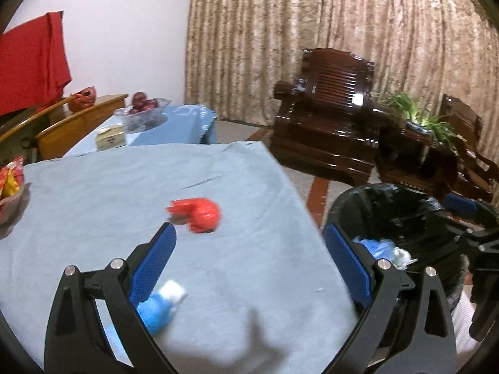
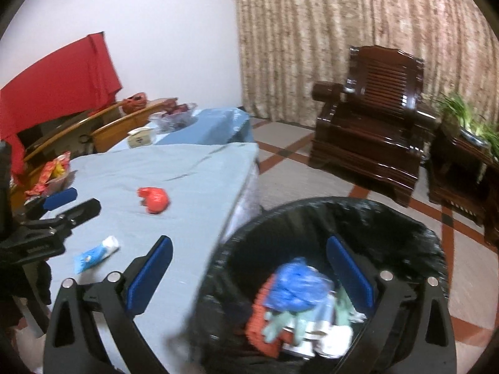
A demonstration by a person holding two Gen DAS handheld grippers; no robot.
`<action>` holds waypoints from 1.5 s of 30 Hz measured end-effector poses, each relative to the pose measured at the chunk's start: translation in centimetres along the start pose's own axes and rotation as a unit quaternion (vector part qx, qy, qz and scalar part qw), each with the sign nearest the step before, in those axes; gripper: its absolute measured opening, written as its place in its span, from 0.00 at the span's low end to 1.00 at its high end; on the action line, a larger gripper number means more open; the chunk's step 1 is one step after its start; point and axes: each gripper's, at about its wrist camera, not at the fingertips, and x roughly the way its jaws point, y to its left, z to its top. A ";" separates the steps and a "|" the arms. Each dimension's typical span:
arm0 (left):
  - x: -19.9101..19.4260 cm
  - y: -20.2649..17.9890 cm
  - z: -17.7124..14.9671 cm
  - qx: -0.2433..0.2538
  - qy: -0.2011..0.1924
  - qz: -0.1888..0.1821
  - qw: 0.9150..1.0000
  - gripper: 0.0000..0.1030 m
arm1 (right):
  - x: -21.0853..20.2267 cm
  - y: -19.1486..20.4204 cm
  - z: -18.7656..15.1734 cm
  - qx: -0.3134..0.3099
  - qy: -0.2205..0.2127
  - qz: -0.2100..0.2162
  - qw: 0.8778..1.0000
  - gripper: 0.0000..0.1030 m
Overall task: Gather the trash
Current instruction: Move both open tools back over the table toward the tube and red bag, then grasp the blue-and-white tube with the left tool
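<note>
A crumpled red wrapper (image 1: pixel 196 215) lies mid-table on the blue-grey cloth (image 1: pixel 93 193); it also shows in the right wrist view (image 2: pixel 155 200). A blue and white tube (image 1: pixel 160 307) lies by my left gripper's left finger, also seen from the right (image 2: pixel 96 254). My left gripper (image 1: pixel 249 243) is open and empty above the table's right part. My right gripper (image 2: pixel 249 255) is open and empty over the near rim of the black-lined trash bin (image 2: pixel 405 227), which holds blue, red and white trash (image 2: pixel 296 283). The bin stands beside the table's right edge (image 1: pixel 389 199).
A bowl of snack packets (image 2: pixel 53 174) sits at the table's left edge. A tissue box (image 1: pixel 110 138) and a glass bowl of red fruit (image 1: pixel 143 106) stand on the farther table. A dark wooden armchair (image 2: pixel 374 131) and a potted plant (image 2: pixel 467 118) stand by the curtain.
</note>
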 end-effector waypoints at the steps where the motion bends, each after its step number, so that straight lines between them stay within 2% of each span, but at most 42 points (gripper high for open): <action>1: -0.2 0.9 -0.2 -0.003 0.001 0.005 1.000 0.91 | 0.2 0.7 0.1 -0.003 0.000 0.005 1.000 0.94; 8: -0.2 5.4 -2.1 -0.010 0.017 0.035 0.999 0.91 | 2.0 5.6 0.4 -0.023 -0.001 0.037 0.999 0.94; 15: 1.1 8.7 -4.9 -0.010 0.049 0.053 0.997 0.91 | 3.7 8.2 -0.1 -0.027 0.008 0.052 0.998 0.94; 24: 3.2 10.9 -7.3 -0.013 0.081 0.057 0.995 0.91 | 6.6 10.9 -1.1 -0.039 0.030 0.073 0.996 0.93; 33: 5.8 11.0 -8.4 -0.011 0.113 0.041 0.993 0.91 | 9.6 12.1 -1.5 -0.042 0.052 0.081 0.994 0.90; 35: 6.3 10.9 -8.5 -0.013 0.118 0.036 0.992 0.85 | 9.9 12.2 -1.4 -0.043 0.054 0.082 0.994 0.90; 36: 6.8 11.0 -8.5 -0.015 0.126 0.028 0.992 0.77 | 10.1 12.3 -1.4 -0.044 0.054 0.081 0.994 0.90; 37: 7.1 11.0 -8.5 -0.015 0.132 0.024 0.991 0.73 | 10.3 12.3 -1.3 -0.045 0.055 0.081 0.994 0.90; 40: 8.1 10.8 -8.6 -0.014 0.144 0.013 0.989 0.70 | 11.0 12.4 -1.2 -0.045 0.058 0.080 0.994 0.90; 45: 9.1 10.4 -8.6 -0.006 0.155 0.003 0.988 0.69 | 11.6 12.3 -1.0 -0.046 0.060 0.079 0.994 0.90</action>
